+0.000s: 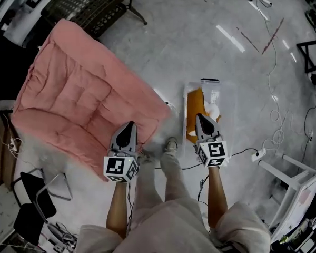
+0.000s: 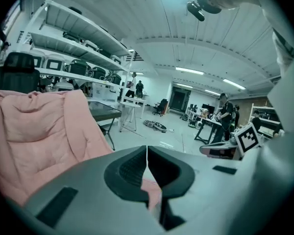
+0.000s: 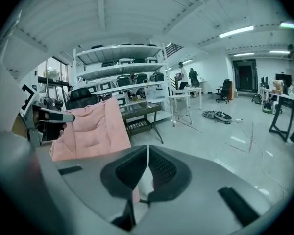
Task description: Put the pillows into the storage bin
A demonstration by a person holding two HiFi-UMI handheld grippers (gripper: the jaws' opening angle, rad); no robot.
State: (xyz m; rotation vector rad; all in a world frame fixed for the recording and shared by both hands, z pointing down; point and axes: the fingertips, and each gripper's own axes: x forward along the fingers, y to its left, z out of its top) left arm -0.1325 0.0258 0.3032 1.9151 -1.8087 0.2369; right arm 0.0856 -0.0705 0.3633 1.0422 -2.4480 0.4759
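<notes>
Task is early-to-mid: the pink pillow [image 1: 79, 99] isn't in the storage bin [image 1: 227, 96] yet. It hangs off the floor [image 1: 200, 41], spread wide to the person's left. The left hand-held gripper [image 1: 128, 126] is at its near edge. In the left gripper view the jaws are closed w/ pink fabric nipped between them, so that hand-held gripper is carrying the pillow.

The bin sits on the floor just right of the person's feet, lid off. The pillow's corner is near its left wall but not over it. An orange item [image 1: 195, 117] & a white item [image 1: 213, 109] already lie inside. They may be pillows put in before, can't tell.

The right hand-held gripper [image 1: 199, 117] hovers over the bin's near end. Its jaws are together in the right gripper view, and no view shows for sure that anything is pinched.

Left to do, by my read: swing the big pillow across, fold or stuff it down into the bin, then let go. It looks much wider than the bin, so pushing it in is likely the hard bit.
</notes>
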